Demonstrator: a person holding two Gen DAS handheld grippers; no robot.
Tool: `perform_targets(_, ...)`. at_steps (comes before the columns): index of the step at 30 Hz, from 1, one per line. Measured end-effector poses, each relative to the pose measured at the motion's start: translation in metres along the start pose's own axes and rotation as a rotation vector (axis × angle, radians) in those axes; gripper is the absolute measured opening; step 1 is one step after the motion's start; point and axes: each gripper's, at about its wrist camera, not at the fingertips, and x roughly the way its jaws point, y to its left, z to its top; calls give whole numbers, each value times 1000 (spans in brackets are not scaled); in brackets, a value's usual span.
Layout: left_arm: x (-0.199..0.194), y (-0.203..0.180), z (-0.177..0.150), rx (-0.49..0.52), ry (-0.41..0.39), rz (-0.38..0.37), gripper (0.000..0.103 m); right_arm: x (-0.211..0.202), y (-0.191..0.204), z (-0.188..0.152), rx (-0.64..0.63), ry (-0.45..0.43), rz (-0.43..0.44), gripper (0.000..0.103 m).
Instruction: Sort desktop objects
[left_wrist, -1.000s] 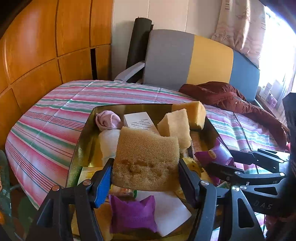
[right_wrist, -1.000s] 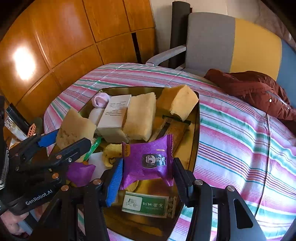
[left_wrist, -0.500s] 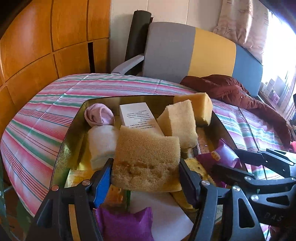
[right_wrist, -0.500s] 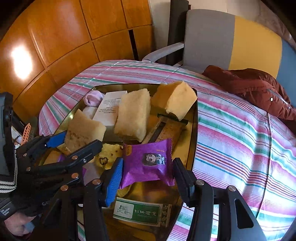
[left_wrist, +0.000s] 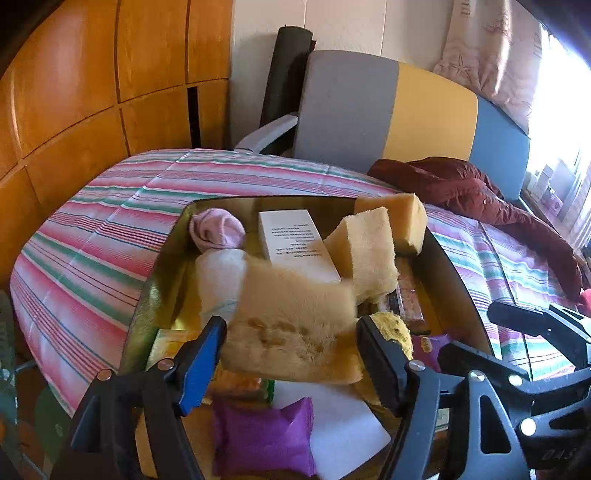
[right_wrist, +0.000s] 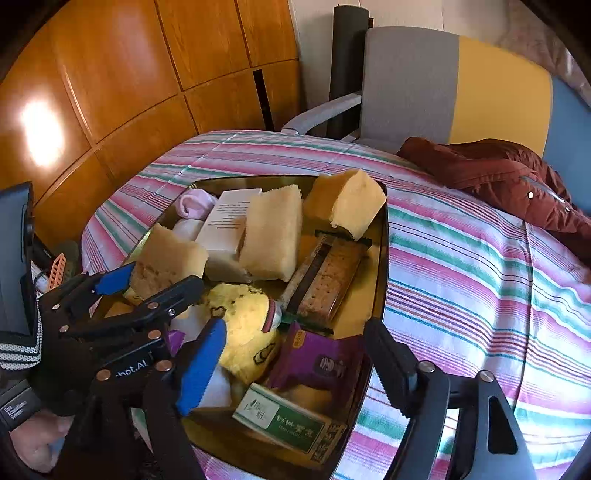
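Observation:
A gold tray (left_wrist: 162, 266) on the striped tablecloth holds mixed objects. My left gripper (left_wrist: 290, 345) is shut on a tan sponge (left_wrist: 291, 325), held above the tray's near left; it also shows in the right wrist view (right_wrist: 166, 258). My right gripper (right_wrist: 295, 358) is open and empty. A purple snack packet (right_wrist: 317, 363) lies in the tray below its jaws, touching neither finger. Two more yellow sponges (right_wrist: 273, 229) (right_wrist: 347, 201), a white box (right_wrist: 229, 221), a yellow plush (right_wrist: 243, 325) and a cracker pack (right_wrist: 325, 280) lie in the tray.
Rolled pink (left_wrist: 218, 229) and white socks (left_wrist: 218, 280), another purple packet (left_wrist: 262, 435), white paper (left_wrist: 340, 421) and a green tea box (right_wrist: 291, 421) are in the tray. A dark red jacket (right_wrist: 498, 177) lies at the back right. A grey-yellow chair (right_wrist: 443, 88) stands behind the table.
My right gripper has opened and let go of the purple snack packet, which now lies in the tray. My left gripper has tilted the sponge and moved a little forward over the tray.

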Motion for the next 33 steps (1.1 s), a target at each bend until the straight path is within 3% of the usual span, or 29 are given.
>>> perform_targets(4,-13,3,-1,-2,-21,12,78,-10,6,-5,1,-26,-13,93)
perform_targets(10,-36,8,-2,-10,-60,25,81,-22,10,-13,18,-61,-50,102)
perform_targets(21,-77,5,-5,-5,-132,87,81,-43,23,-32,4,-112,-123,102)
perform_targets(26,-97,5,-5,-35,-157,56,81,-49,27,-43,3,-119,-133,102)
perform_targets(33,-117,-7,-11,-8,-216,121,80,-53,30,-56,5,-117,-132,102)
